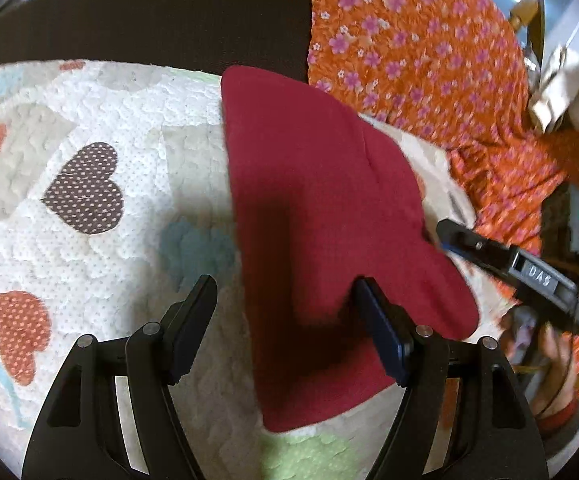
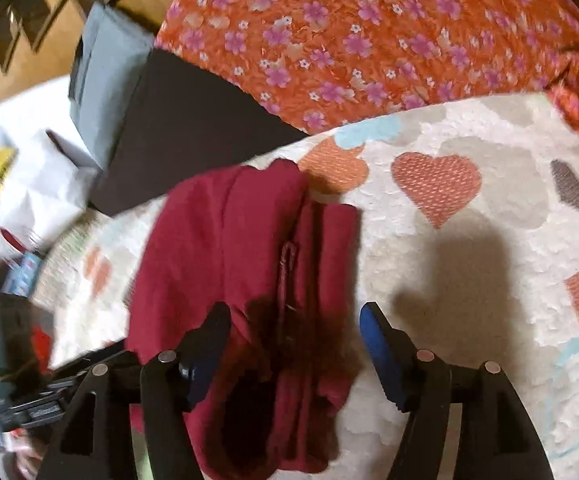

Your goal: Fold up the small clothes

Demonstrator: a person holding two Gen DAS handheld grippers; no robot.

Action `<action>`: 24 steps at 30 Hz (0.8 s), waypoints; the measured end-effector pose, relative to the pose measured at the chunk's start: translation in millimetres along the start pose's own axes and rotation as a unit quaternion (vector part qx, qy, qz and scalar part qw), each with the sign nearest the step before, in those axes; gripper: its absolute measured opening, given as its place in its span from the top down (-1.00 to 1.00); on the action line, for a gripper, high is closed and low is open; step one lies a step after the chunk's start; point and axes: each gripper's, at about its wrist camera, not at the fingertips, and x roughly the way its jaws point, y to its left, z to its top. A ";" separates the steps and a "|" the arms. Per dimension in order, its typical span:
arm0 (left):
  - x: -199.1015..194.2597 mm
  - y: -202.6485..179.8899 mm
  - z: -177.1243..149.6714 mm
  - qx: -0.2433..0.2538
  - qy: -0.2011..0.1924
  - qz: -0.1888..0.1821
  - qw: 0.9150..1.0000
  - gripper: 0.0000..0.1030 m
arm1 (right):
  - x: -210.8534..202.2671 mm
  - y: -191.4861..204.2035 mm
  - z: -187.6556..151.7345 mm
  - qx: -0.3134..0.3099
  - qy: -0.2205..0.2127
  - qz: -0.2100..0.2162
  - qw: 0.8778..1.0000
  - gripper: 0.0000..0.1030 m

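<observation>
A dark red garment (image 1: 321, 200) lies folded on a white quilt with hearts (image 1: 89, 120). My left gripper (image 1: 285, 286) is open just above its near edge, with the right finger over the cloth and the left finger over the quilt. In the right wrist view the same red garment (image 2: 229, 240) shows several folded layers and a seam. My right gripper (image 2: 294, 312) hangs open over its near end, the pads clear of the cloth. One finger (image 1: 461, 236) of the right gripper reaches in at the garment's right edge in the left wrist view.
An orange flowered cloth (image 1: 409, 40) (image 2: 369, 20) covers the far side beyond the quilt (image 2: 469, 280). A dark brown surface (image 2: 177, 120) borders it, with a grey-blue folded item (image 2: 105, 60) and white papers (image 2: 41, 184) at the left. A hand (image 1: 549, 360) holds the right gripper.
</observation>
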 end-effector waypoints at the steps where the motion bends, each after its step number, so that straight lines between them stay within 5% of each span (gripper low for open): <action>1: 0.5 1.2 1.7 -0.004 -0.002 -0.008 1.000 -0.42 | 5.0 -3.1 2.3 0.009 0.002 0.012 1.000 -0.34; 8: 39.5 5.1 12.0 -0.021 0.032 -0.052 0.998 -0.64 | 45.4 -21.9 7.7 0.051 0.022 0.049 0.997 -0.39; 12: 48.1 3.9 15.1 -0.025 0.014 -0.071 0.997 -0.68 | 57.6 -21.2 4.2 0.053 0.017 0.075 0.996 -0.39; 17: 34.4 -4.7 11.8 0.014 0.007 -0.079 0.997 -0.22 | 46.0 -10.2 2.4 0.045 0.000 0.076 0.996 0.05; 24: -28.3 -16.2 -21.0 0.040 0.037 -0.044 0.998 -0.19 | 5.5 37.1 -26.3 -0.001 0.026 0.089 0.996 0.12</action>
